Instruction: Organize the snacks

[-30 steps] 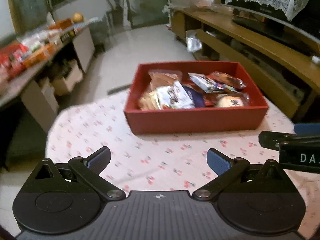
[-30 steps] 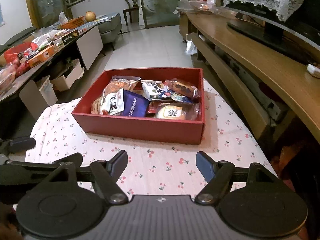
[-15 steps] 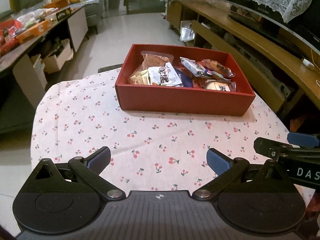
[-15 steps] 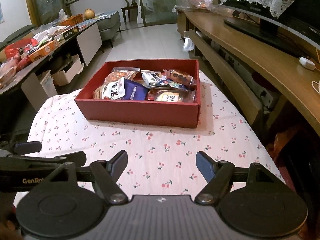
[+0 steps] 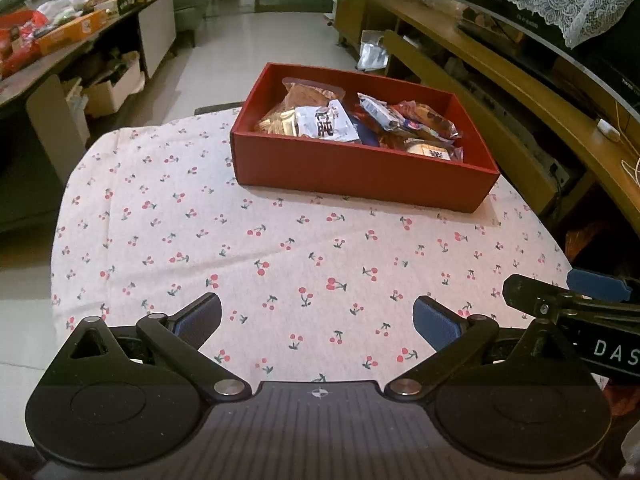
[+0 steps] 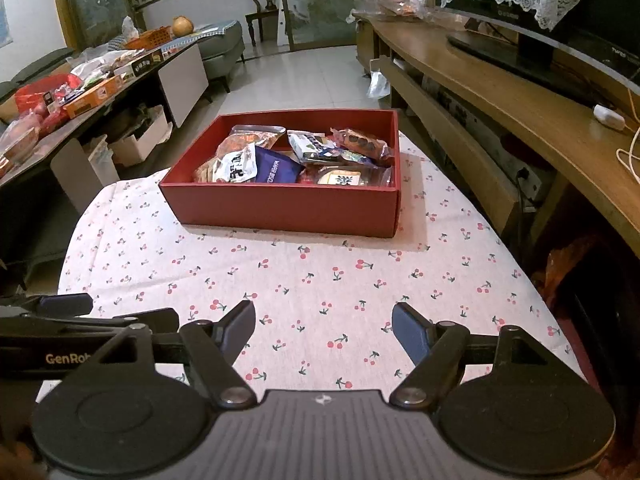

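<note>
A red box [image 5: 360, 176] [image 6: 280, 208] stands at the far end of the table, filled with several snack packets: a white packet [image 5: 328, 124] [image 6: 236, 166], a dark blue packet [image 6: 276, 168], an orange-brown bag [image 5: 304, 98] and a cookie pack [image 6: 360, 142]. My left gripper [image 5: 318, 318] is open and empty above the near part of the cloth, well short of the box. My right gripper [image 6: 324, 330] is open and empty too, beside it. Each gripper shows at the edge of the other's view.
The table has a white cloth with cherry print [image 5: 280, 240]. A long wooden TV bench [image 6: 520, 92] runs along the right. A cluttered side table with more snacks [image 6: 80, 88] stands at the left. Tiled floor lies beyond.
Both grippers have drawn back and risen from the box, so it looks smaller and farther away. Both stay open and empty.
</note>
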A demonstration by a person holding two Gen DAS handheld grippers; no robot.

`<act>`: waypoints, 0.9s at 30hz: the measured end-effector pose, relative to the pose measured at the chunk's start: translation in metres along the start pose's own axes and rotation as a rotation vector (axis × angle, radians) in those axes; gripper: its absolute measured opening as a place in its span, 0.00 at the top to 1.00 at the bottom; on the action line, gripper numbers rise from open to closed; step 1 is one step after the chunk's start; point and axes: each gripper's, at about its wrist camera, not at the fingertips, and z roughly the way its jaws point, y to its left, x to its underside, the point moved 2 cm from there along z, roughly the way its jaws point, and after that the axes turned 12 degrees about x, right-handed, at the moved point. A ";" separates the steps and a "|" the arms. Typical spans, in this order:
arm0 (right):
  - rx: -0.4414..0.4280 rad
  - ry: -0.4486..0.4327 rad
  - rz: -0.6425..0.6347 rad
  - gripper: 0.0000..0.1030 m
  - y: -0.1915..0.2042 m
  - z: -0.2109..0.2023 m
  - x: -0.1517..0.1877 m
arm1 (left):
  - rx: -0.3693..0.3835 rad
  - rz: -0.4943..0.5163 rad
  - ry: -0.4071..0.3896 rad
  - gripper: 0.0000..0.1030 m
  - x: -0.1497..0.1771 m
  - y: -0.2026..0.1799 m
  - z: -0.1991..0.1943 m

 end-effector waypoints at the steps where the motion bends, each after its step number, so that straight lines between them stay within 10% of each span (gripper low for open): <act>1: 0.000 0.001 0.000 0.08 0.000 0.000 0.000 | 0.005 -0.004 0.002 0.00 0.001 0.001 0.000; 27: 0.006 0.023 -0.013 0.04 0.001 0.002 0.005 | -0.032 0.011 -0.026 0.00 0.006 -0.001 -0.005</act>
